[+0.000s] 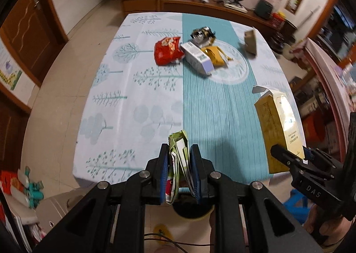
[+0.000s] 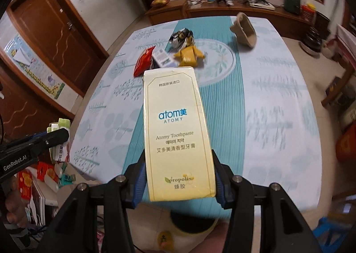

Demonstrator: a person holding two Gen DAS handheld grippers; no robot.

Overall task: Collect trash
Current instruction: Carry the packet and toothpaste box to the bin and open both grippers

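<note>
While left gripper (image 1: 179,171) jaws pinch crumpled green wrapper (image 1: 178,152), right gripper (image 2: 178,182) jaws clamp flat yellow toothpaste box (image 2: 176,132).

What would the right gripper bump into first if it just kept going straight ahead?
Probably the trash pile mid-table: the white box and yellow wrapper lie straight beyond the toothpaste box the right gripper holds. It may pass above them; height is unclear.

Can't read the print on the white box (image 1: 197,58), way too small. Toothpaste box (image 2: 178,132) hides most of it from the right wrist. Paper bag (image 1: 250,42) smeared by blur. Green wrapper (image 1: 179,164) half buried between pads.
</note>
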